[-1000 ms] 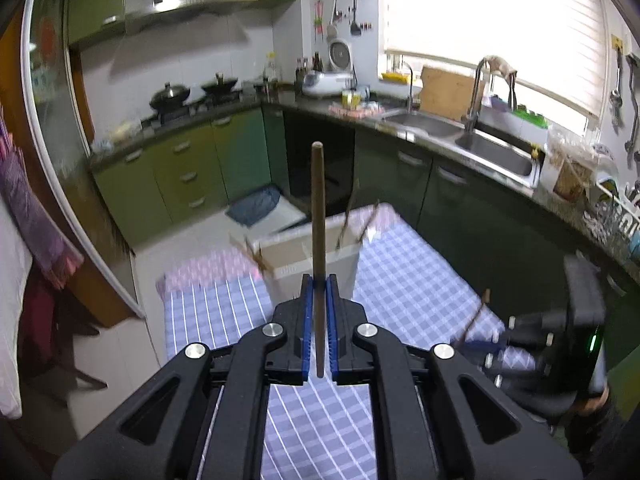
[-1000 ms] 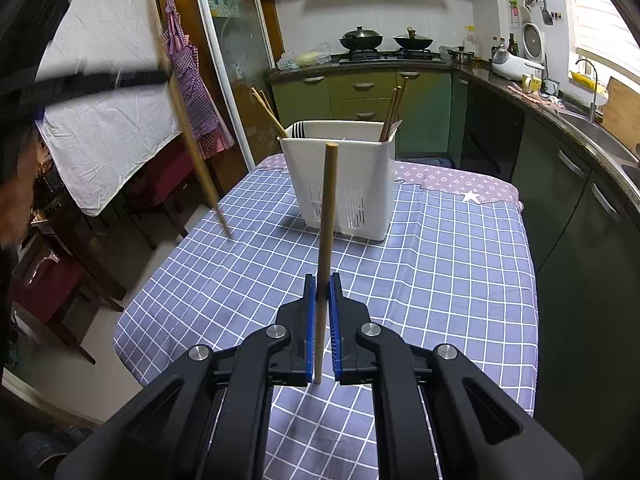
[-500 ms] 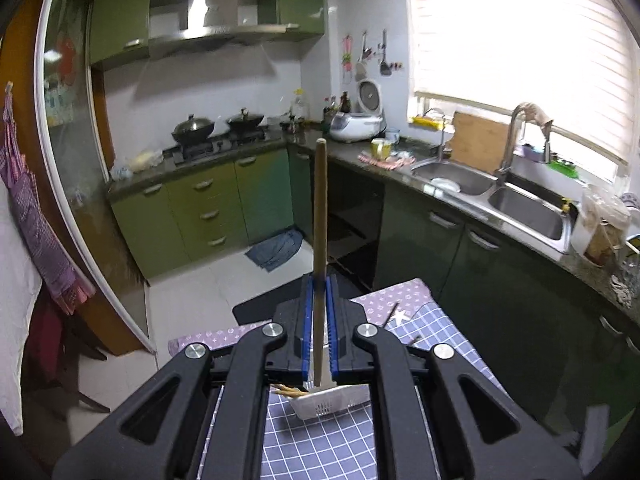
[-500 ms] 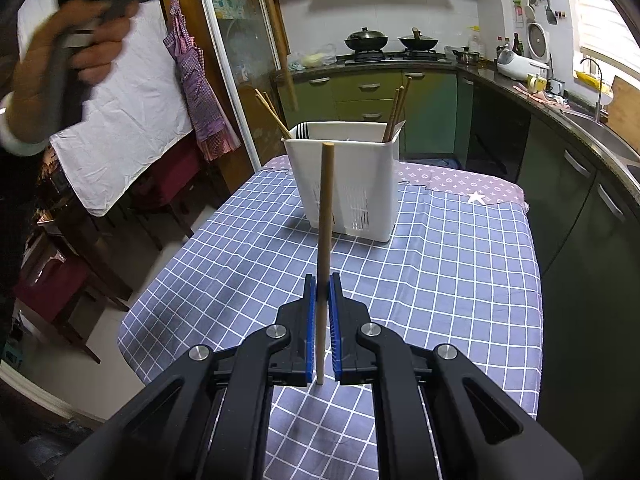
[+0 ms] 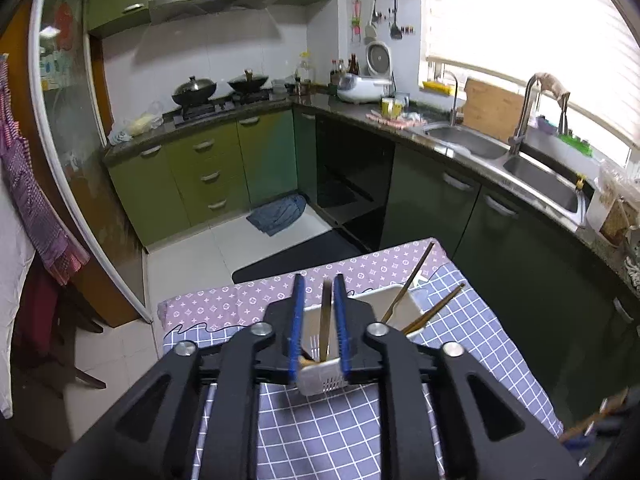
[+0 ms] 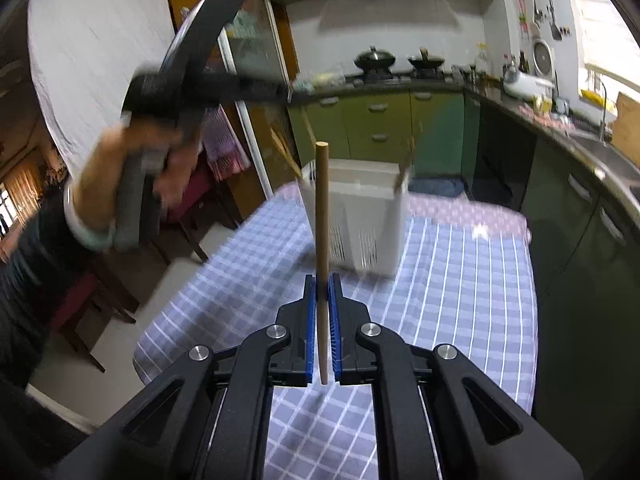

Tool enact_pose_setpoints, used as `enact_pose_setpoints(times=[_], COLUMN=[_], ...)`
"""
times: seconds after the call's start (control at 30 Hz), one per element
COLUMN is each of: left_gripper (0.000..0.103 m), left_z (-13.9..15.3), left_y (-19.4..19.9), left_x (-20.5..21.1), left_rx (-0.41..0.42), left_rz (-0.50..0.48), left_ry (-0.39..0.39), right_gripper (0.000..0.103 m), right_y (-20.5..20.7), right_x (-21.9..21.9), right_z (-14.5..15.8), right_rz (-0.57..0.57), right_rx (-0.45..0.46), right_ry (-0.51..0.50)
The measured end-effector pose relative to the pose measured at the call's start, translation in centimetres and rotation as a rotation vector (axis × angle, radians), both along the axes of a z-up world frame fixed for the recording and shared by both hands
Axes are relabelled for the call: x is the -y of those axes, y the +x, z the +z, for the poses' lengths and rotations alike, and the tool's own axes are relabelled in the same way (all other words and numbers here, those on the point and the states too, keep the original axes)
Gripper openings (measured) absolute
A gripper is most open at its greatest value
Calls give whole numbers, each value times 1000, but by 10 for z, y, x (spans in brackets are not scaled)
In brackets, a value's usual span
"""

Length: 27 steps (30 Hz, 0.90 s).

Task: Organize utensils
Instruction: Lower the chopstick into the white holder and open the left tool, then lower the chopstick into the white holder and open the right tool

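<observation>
Chopstick (image 5: pixel 325 320) loose between my left gripper (image 5: pixel 319 322) pads, jaws opening over white holder (image 5: pixel 394 300); right gripper (image 6: pixel 321 330) clenched on second chopstick (image 6: pixel 321 216)

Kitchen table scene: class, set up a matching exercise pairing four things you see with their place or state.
Things:
1. left gripper
2. right gripper
3. holder
4. woks

States:
A. stands on the checked cloth
B. clamped on an upright chopstick
C. sit on the stove
D. jaws opening above the holder, a chopstick loose between them

Pairs: 1-D, 2-B, 3-A, 4-C
</observation>
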<state>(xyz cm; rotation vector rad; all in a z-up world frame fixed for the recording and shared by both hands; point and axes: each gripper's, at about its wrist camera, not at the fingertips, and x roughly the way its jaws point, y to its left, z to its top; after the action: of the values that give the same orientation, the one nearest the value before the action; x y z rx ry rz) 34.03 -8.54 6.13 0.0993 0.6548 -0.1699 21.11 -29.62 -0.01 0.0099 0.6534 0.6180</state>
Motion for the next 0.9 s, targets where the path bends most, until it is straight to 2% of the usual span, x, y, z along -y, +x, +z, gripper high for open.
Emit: enact_pose_setpoints(times=[0.1, 0.17, 0.23, 0.3, 0.43, 0.53, 0.67, 0.8, 0.9], left_gripper=[40, 48, 69, 80, 90, 92, 94, 95, 96], left_z=[3, -1, -9, -20, -46, -59, -68, -72, -73], left_y=[-33, -56, -85, -114, -165, -188, -205, -216, -217], left_x=[-18, -28, -35, -42, -43, -47, -53, -59, -60], left_rx=[45, 72, 110, 152, 228, 236, 213, 210, 217], left_rz=[30, 33, 49, 64, 101, 116, 136, 170, 195], left_ry=[-37, -51, -43, -51, -4, -11, -62, -95, -80], right_gripper=[7, 7, 7, 7, 7, 7, 7, 7, 8], right_y=[13, 25, 38, 53, 91, 126, 157, 169, 170], right_x=[-3, -7, -11, -17, -31, -43, -55, -62, -68], right_z=[35, 62, 85, 102, 118, 104, 68, 33, 15], right_rz=[5, -2, -26, -46, -142, -189, -221, -219, -207], right_rx=[47, 95, 141, 172, 218, 172, 102, 43, 21], right_ry=[58, 105, 129, 147, 115, 59, -7, -46, -80])
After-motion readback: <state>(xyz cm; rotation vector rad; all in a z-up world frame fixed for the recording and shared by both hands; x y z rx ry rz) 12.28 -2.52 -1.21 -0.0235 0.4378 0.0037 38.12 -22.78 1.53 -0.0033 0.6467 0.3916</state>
